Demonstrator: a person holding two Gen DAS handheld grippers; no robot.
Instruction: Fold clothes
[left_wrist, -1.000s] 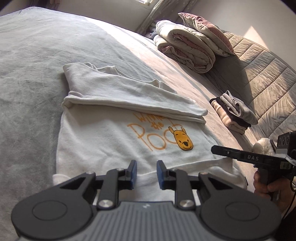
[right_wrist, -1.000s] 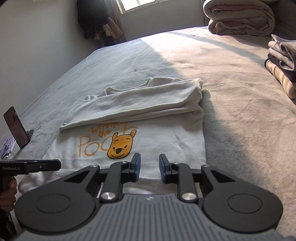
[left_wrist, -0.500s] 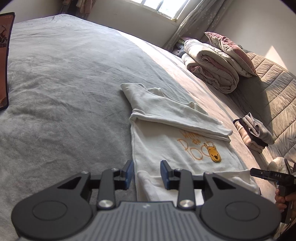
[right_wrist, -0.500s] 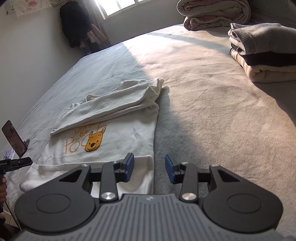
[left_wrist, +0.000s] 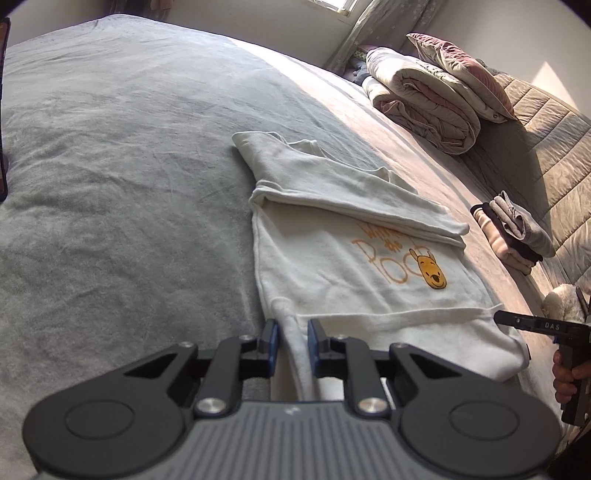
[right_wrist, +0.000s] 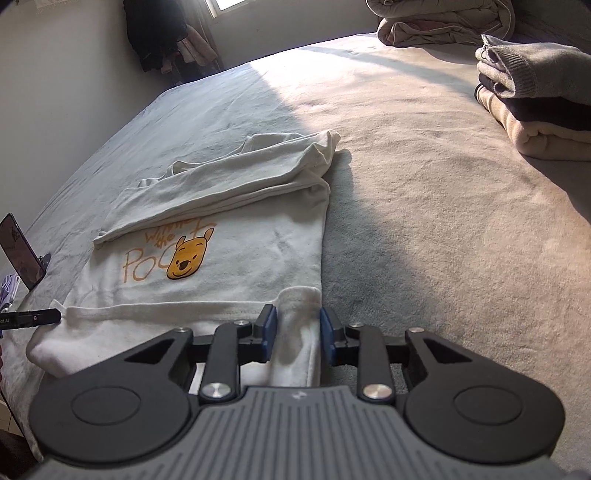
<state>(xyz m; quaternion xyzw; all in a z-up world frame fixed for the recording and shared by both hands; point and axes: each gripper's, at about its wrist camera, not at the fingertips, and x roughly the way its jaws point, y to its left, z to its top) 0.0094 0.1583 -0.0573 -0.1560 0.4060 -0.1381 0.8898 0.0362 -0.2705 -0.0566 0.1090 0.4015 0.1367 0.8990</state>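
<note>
A white shirt (left_wrist: 332, 266) with an orange bear print lies flat on the grey bed, its top part folded over; it also shows in the right wrist view (right_wrist: 236, 251). My left gripper (left_wrist: 292, 338) is open with its jaws on either side of the shirt's near left hem corner. My right gripper (right_wrist: 298, 326) is open with its jaws on either side of the near right hem corner. Neither is closed on the cloth. Each gripper's tip shows at the edge of the other's view.
A stack of folded clothes (left_wrist: 513, 236) sits to the right, also in the right wrist view (right_wrist: 539, 96). A rolled quilt and pillow (left_wrist: 436, 96) lie at the bed's head. A phone on a stand (right_wrist: 22, 251) is at the left bed edge.
Both grippers have moved apart from the shirt's near middle to its two near hem corners and lowered onto them. The right jaws have opened wider.
</note>
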